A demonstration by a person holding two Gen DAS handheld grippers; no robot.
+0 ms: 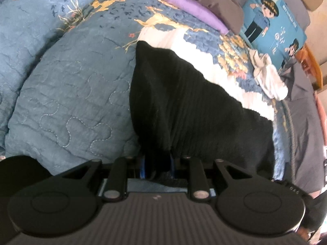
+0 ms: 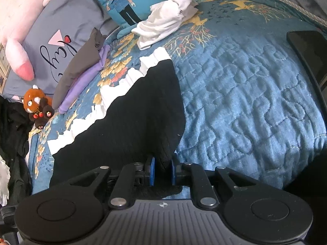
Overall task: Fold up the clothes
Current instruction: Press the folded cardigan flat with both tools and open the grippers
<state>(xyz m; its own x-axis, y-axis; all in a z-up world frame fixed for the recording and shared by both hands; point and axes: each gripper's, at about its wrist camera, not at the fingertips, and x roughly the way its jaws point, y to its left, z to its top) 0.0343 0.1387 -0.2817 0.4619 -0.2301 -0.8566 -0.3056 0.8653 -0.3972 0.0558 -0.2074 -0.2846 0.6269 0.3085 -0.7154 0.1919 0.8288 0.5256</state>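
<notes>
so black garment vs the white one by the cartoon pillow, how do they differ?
The black garment is spread broad and fairly flat; the white garment sits crumpled in a heap. The black one is pinched by the left gripper and right gripper; nothing touches the white one. The black one is ribbed, the white one smooth. Both lie on the blue quilt.

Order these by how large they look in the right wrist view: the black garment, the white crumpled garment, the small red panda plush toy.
1. black garment, though it is nearest the camera, which enlarges it.
2. white crumpled garment, farther back on the bed.
3. red panda plush toy, clearly the smallest.
</notes>
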